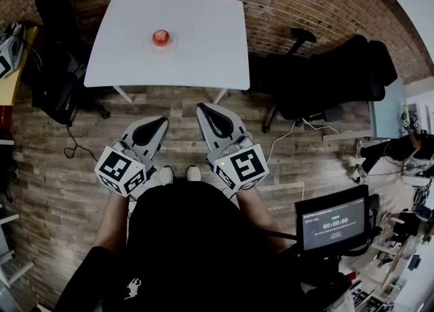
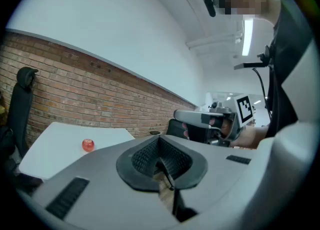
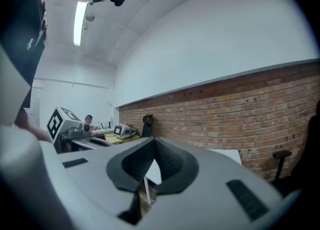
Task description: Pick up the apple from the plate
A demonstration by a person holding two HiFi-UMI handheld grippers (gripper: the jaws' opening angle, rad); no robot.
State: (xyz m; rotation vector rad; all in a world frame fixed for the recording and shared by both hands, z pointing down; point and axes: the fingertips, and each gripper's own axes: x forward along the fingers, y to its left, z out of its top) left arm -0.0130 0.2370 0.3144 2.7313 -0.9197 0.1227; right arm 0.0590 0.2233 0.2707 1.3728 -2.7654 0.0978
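Observation:
A red apple sits on a small white plate near the middle of a white table against the brick wall. The left gripper view shows the apple far off on the table. My left gripper and right gripper are held side by side over the wooden floor, well short of the table's near edge. Both have their jaws together with nothing between them, as seen on the left gripper and the right gripper in their own views.
Black office chairs stand left and right of the table. A monitor on a stand is at my lower right. A cable trails across the plank floor between me and the table.

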